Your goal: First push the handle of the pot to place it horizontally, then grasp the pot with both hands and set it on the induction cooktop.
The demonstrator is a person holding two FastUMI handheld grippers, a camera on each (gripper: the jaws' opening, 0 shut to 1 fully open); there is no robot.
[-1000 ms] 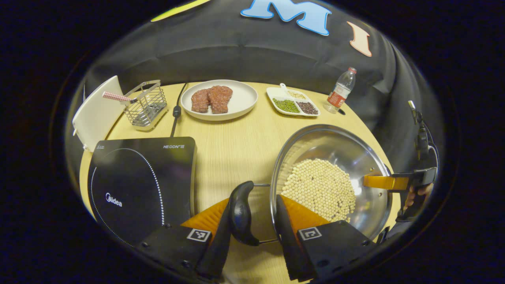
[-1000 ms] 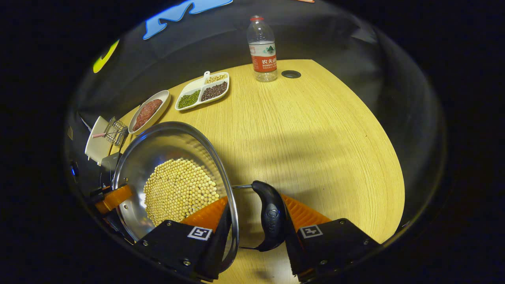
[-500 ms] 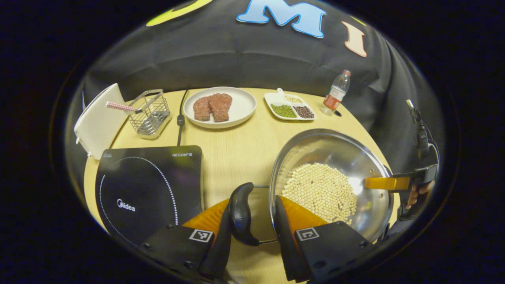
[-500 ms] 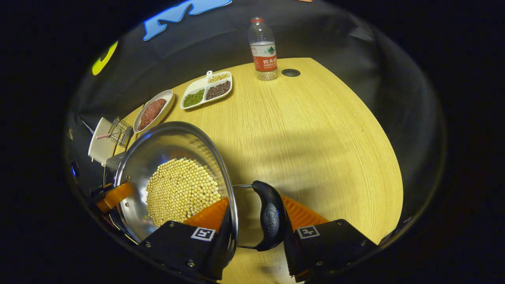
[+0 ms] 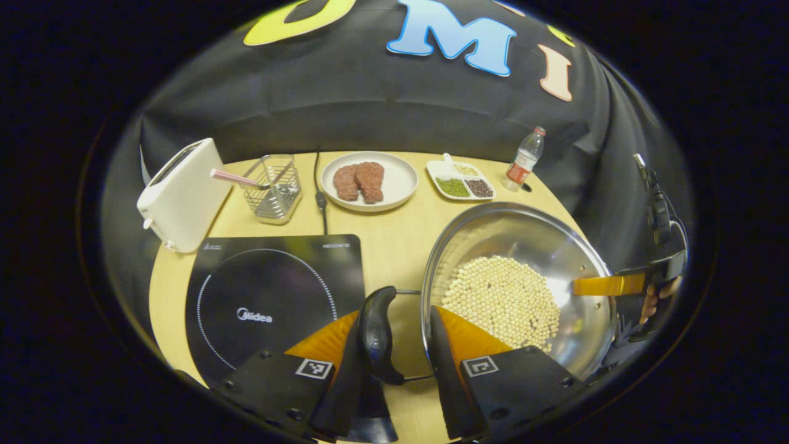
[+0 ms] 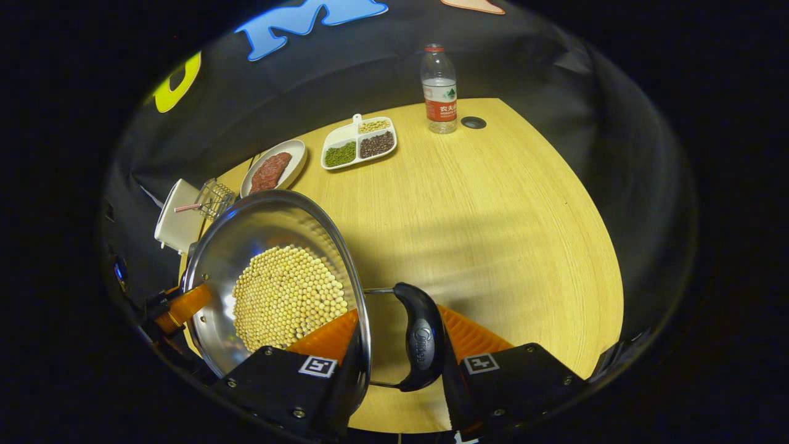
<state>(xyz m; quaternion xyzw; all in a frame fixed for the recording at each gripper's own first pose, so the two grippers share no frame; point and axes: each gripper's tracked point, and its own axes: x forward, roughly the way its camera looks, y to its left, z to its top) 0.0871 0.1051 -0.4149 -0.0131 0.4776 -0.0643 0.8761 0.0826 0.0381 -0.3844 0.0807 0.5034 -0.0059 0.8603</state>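
Both grippers, left (image 5: pixel 397 345) and right (image 6: pixel 394 351), clamp the pot (image 5: pixel 518 283) by its handles, apparently mid-carry; next it must go left onto the cooktop (image 5: pixel 271 296).

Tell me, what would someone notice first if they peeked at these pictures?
Probably the big shiny pot, full of pale round beans, on the right side of the left gripper view. The left gripper and the right gripper each straddle one of its black side handles. To the pot's left lies the black induction cooktop on the wooden table.
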